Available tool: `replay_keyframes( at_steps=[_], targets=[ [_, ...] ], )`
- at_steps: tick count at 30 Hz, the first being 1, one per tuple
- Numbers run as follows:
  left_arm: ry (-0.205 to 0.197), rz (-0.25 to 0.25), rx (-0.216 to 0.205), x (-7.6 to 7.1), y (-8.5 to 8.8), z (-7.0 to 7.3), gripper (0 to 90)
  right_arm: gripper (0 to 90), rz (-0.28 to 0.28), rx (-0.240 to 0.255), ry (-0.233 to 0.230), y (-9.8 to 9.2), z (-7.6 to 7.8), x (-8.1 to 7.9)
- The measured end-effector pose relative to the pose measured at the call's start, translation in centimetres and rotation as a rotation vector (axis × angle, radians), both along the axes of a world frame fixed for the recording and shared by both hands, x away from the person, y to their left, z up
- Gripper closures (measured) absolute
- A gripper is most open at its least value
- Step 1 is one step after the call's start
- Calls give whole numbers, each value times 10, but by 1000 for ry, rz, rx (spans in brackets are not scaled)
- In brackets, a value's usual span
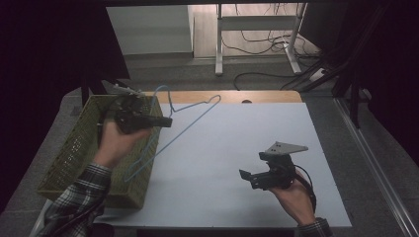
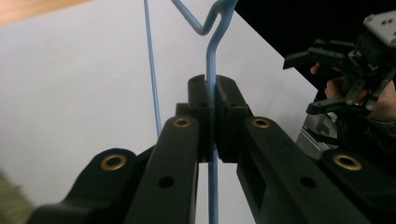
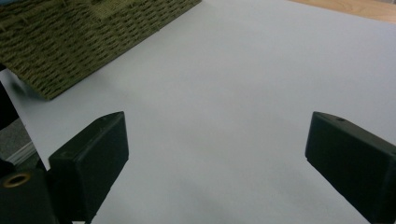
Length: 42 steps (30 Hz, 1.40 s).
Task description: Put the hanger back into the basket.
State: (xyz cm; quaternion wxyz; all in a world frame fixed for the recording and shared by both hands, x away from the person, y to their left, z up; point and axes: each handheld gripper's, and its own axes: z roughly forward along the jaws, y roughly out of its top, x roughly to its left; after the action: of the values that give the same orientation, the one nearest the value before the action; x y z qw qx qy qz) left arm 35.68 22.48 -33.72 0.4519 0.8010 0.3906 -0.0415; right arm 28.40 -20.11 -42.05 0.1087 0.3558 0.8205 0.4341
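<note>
A blue wire hanger (image 1: 190, 126) hangs tilted above the left side of the white tabletop (image 1: 247, 133), its lower corner reaching over the woven basket (image 1: 69, 153). My left gripper (image 1: 165, 122) is shut on the hanger's wire near the hook. In the left gripper view the jaws (image 2: 215, 86) pinch the thin blue hanger wire (image 2: 211, 51), which runs straight between the pads. My right gripper (image 1: 248, 178) hovers low over the tabletop at the right front, open with nothing between its fingers (image 3: 217, 154). It also appears farther off as the right gripper (image 2: 329, 77) in the left gripper view.
The olive woven basket (image 3: 70, 42) stands along the table's left edge. A wooden strip (image 1: 232, 96) borders the far edge of the white sheet. Beyond the table are a white desk frame (image 1: 257, 29) and cables on the floor.
</note>
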Motion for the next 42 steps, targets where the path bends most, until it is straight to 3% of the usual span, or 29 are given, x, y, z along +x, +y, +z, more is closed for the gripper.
replay_keyframes(
  at_steps=[5,11,16,23,33,42],
  targets=[
    [-35,42,15,-8,38,14,872,47,3,-10,11,-5,-5,-4],
    [-49,98,28,-18,87,17,872,46,-26,-13,31,-16,-11,-4],
    [-56,140,35,-24,123,10,872,47,-40,-12,42,-21,-15,-2],
    [-55,162,41,-26,156,-8,872,47,-39,-28,54,-20,-20,-1],
    [-47,192,29,-30,188,-34,872,47,-36,-34,72,-21,-23,1],
    [-25,202,31,-24,193,-71,872,47,-30,-45,84,-20,-27,2]
  ],
)
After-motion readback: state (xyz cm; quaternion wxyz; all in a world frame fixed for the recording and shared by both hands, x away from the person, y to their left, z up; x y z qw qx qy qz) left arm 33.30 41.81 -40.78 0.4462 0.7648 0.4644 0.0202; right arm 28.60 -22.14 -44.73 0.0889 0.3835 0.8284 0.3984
